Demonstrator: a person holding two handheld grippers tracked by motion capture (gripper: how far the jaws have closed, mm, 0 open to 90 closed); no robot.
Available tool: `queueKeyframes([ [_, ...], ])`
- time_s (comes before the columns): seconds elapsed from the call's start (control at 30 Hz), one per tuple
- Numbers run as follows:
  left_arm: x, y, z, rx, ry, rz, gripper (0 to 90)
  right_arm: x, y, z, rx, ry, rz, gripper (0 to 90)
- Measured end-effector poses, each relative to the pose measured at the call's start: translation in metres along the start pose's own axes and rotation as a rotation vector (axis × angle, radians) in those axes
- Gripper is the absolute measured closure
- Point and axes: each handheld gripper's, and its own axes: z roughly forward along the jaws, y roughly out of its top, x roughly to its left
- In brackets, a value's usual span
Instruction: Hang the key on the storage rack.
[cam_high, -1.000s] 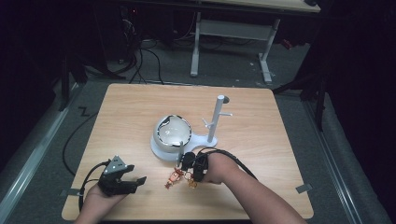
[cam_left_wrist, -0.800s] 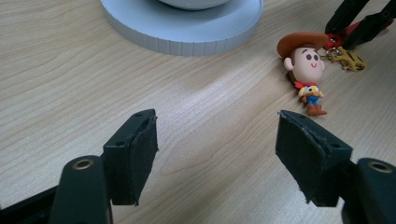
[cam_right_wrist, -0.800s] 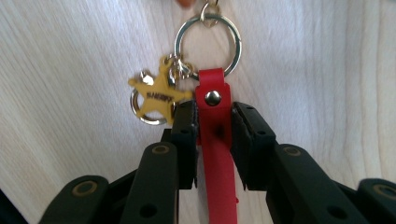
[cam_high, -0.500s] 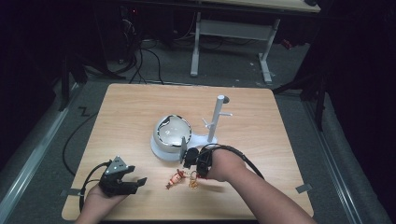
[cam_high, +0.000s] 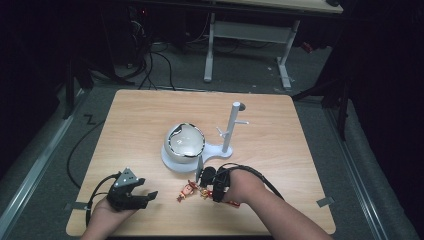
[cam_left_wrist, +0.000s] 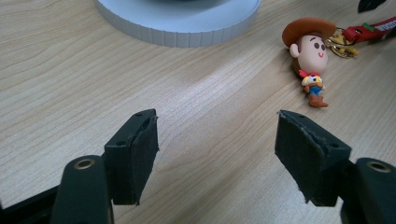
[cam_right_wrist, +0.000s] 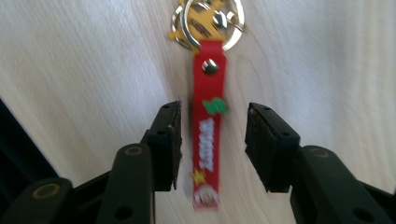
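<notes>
Dark room, grey floor, wooden bench (cam_high: 150, 115) lit in the middle, second desk frame behind at 12 o'clock. High view: white round base with a silver-and-black dome (cam_high: 185, 142) sits mid-bench, white peg stand (cam_high: 231, 129) just beside it at 3 o'clock on the same base. Left gripper (cam_high: 145, 196) rests low at 7 o'clock of the bench, fingers spread wide, nothing between them. Right gripper (cam_high: 204, 176) at 6 o'clock of the dome, tipped toward the keychain; the small cowboy figure (cam_high: 186, 190) lies just at 9 o'clock of it, between the two hands, much nearer the right one. Left gripper view: left gripper (cam_left_wrist: 217, 154) wide and empty over bare wood, cowboy figure (cam_left_wrist: 309, 58) at 1 o'clock and well ahead of the fingers, lying flat with hat toward 12; brass ring and red strap trail off at 2 o'clock; the ribbed white base rim (cam_left_wrist: 187, 28) at 12. Right gripper view, slightly blurred: red strap (cam_right_wrist: 208, 135) runs straight from 12 to 6 between the fingers (cam_right_wrist: 169, 144), long axis parallel to them; right gripper (cam_right_wrist: 212, 144) part-open, a narrow gap on each side, pads not touching the strap yet. Key ring and gold charm (cam_right_wrist: 208, 21) at 12, past the fingertips. Judgement: likely a keychain pick-up; strap is already centred, so closing straight should pinch it across its width.
</notes>
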Motion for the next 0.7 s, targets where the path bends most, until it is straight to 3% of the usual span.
queueKeyframes([
  [0.17, 0.0, 0.0, 0.0, 0.001, 0.001, 0.003, 30.5, 0.001, 0.008, 0.011, -0.002, -0.002, 0.012, 53.9],
  [0.2, 0.0, 0.0, -0.001, 0.001, 0.001, 0.003, 30.5, 0.0, 0.008, 0.012, -0.006, -0.002, 0.001, 56.7],
  [0.23, 0.0, 0.0, -0.001, 0.0, 0.0, 0.004, 30.5, -0.001, 0.009, 0.011, -0.015, 0.005, 0.0, 70.9],
  [0.43, -0.001, 0.0, -0.001, 0.0, -0.001, 0.007, 30.5, 0.003, 0.01, 0.009, 0.005, 0.011, 0.001, 72.4],
  [0.53, -0.001, 0.0, -0.001, 0.0, -0.001, 0.008, 30.5, 0.002, 0.009, -0.004, 0.009, 0.002, -0.005, 72.6],
  [0.57, 0.0, 0.0, -0.001, 0.001, -0.001, 0.005, 30.5, 0.001, 0.006, -0.018, 0.017, -0.008, 0.002, 72.5],
  [0.6, 0.0, 0.0, -0.001, 0.001, -0.001, 0.005, 30.5, 0.001, 0.006, -0.018, 0.017, -0.008, 0.002, 72.5],
  [0.67, 0.0, 0.0, 0.0, 0.001, -0.002, 0.004, 30.5, -0.001, 0.003, -0.036, 0.006, -0.012, 0.016, 72.6],
  [0.7, 0.0, 0.0, 0.0, 0.002, -0.002, 0.005, 30.5, -0.001, -0.002, -0.055, 0.008, -0.028, 0.012, 72.8],
])
